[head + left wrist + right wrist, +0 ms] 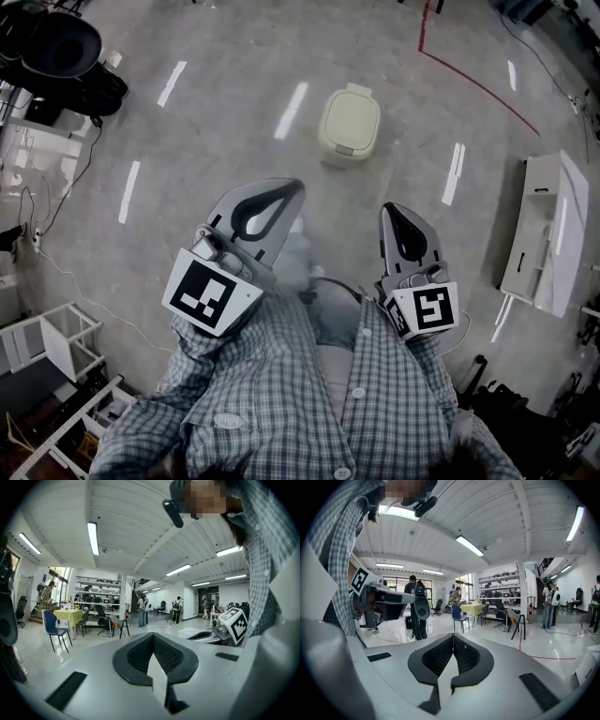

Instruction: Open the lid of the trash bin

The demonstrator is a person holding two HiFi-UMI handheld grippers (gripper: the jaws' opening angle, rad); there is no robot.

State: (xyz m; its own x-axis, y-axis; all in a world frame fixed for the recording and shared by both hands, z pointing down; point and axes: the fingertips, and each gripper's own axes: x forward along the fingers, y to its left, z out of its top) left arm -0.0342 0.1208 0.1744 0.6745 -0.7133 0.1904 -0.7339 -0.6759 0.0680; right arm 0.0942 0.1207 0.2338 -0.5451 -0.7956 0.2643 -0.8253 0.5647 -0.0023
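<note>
Nearest the camera, plaid sleeves [281, 394] reach down to the two tools. The left gripper [274, 201] is clenched, its dark pads meeting at the tips with nothing between them, as its own view shows [153, 635]. The right gripper [401, 223] is likewise clenched and empty [453, 635]. Both are held close to the body, above the floor [216, 122], side by side and apart from each other.

The bin [350, 125] stands on the floor ahead of the grippers and well apart from both, roughly between their two lines and somewhat nearer the right one. It is pale cream, and its lid [352, 117] is down.

The floor is grey and glossy and carries streaks of reflected light. A red line [473, 80] runs across it beyond the bin. A white cabinet [548, 234] lies to the right, and a black chair [61, 47] stands far left.

The gripper views look level across a large white hall: a blue chair [54, 630], a yellow table [69, 616], shelves [98, 590], standing people [177, 609], and long ceiling lights [93, 537].
</note>
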